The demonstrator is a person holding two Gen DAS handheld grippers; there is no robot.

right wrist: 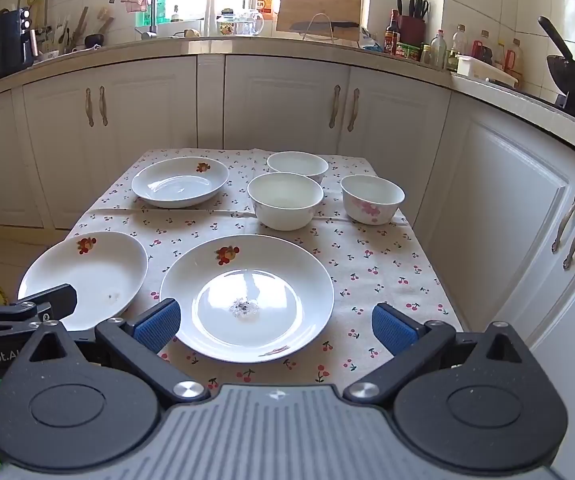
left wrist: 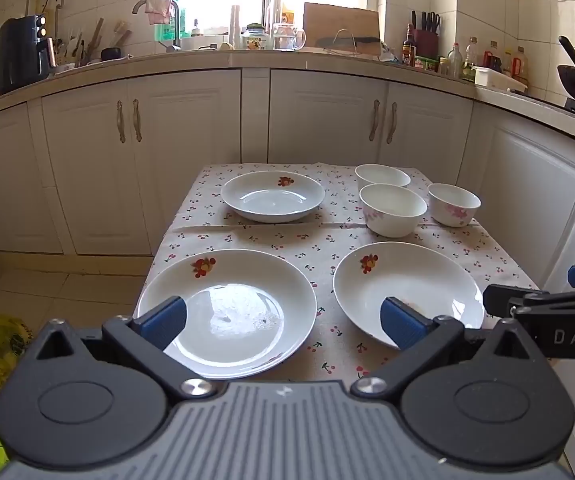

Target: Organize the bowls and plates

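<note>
Both grippers were held wide open and empty above the near edge of the table. The left gripper was aimed between two plates: one at 11 o'clock, another at 1 o'clock. The right gripper hovered over the latter plate. A third plate lay at 12 o'clock, three bowls farther toward 1 o'clock.

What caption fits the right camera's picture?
Open right gripper hovers over a plate beside three bowls.
</note>
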